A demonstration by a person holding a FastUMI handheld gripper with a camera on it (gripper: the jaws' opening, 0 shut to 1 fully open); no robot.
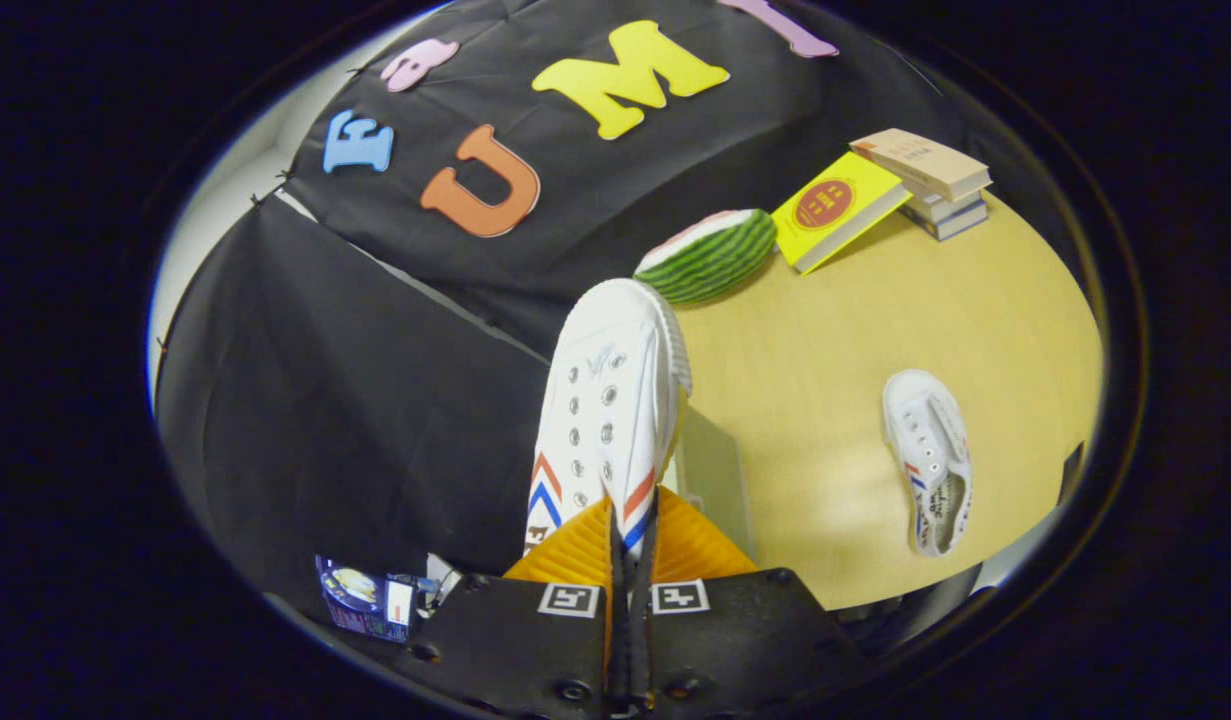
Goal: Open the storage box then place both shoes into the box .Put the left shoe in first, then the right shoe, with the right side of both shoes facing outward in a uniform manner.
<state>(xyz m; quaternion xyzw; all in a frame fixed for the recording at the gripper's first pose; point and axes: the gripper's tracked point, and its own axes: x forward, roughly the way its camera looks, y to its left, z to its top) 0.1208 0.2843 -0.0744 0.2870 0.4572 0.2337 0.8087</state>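
The gripper (630,530) has its fingers (575,555) closed on the rear of a shoe (605,400), which is held up, pointing away from them, ahead of the worktop (875,330). A second shoe (930,460) lies flat on the worktop, well to the right. Beyond the held shoe's toe sits a watermelon slice (710,258); right of it a book (835,208) leans against a stack of books (930,180).
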